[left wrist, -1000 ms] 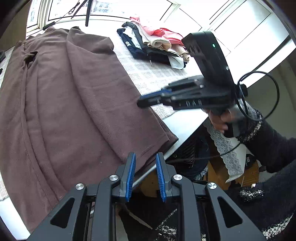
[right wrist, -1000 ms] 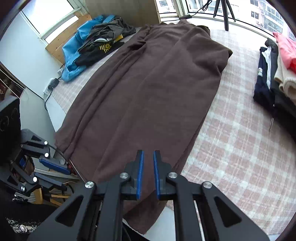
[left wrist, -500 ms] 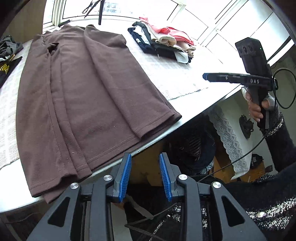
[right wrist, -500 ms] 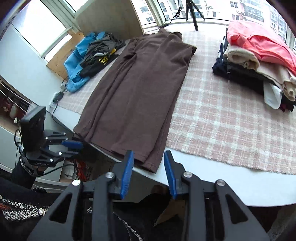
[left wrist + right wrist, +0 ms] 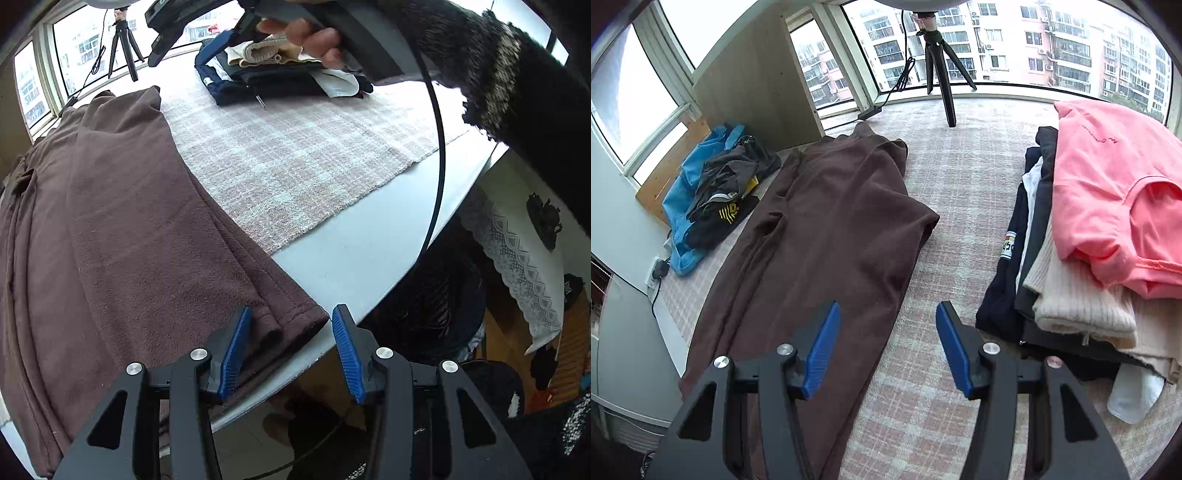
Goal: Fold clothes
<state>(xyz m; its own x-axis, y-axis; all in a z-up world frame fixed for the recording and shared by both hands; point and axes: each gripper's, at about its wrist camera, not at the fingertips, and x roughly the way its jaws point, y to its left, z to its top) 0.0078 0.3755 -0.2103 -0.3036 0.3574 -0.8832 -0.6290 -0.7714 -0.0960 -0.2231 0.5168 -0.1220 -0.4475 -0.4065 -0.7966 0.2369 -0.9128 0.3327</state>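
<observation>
Left wrist: one brown garment [image 5: 122, 236], two spread claws [image 5: 291, 349]

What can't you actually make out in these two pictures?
- Brown garment: its left part runs off the frame edge in the left wrist view.
- Stack of folded clothes: lower layers hidden under the pink top, right wrist view.
- Lettering on that top: too small.

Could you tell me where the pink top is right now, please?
In the right wrist view, the pink top lies at the right, on top of the stack of folded clothes, across the checked cloth from the brown garment.
</observation>
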